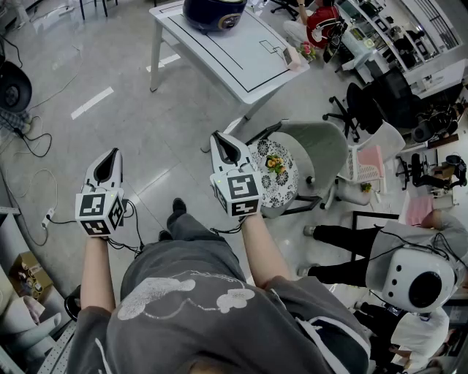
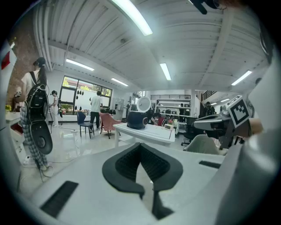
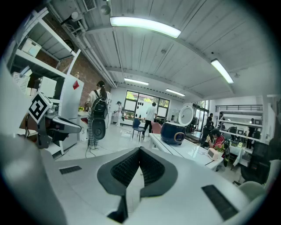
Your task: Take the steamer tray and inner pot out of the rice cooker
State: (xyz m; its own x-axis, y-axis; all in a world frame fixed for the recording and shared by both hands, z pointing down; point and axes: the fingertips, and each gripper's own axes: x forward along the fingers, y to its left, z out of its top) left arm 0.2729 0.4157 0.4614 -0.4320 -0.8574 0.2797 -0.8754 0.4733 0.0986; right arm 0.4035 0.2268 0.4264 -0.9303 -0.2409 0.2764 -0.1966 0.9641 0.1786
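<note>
A dark blue rice cooker (image 1: 213, 13) stands on the white table (image 1: 241, 66) at the top of the head view, its round white lid (image 3: 187, 115) raised. The same cooker (image 2: 136, 119) shows far off in the left gripper view, and its blue body (image 3: 173, 132) in the right gripper view. The steamer tray and inner pot are hidden inside. My left gripper (image 1: 111, 154) and right gripper (image 1: 219, 138) are held out over the floor, well short of the table. Both are shut with nothing between the jaws.
A grey swivel chair (image 1: 311, 157) with a patterned cushion (image 1: 276, 173) stands just right of my right gripper. Cables (image 1: 33, 142) trail on the floor at left. People (image 3: 97, 112) and blue and red chairs (image 2: 84, 121) are farther off in the room. A seated person (image 1: 406, 256) is at right.
</note>
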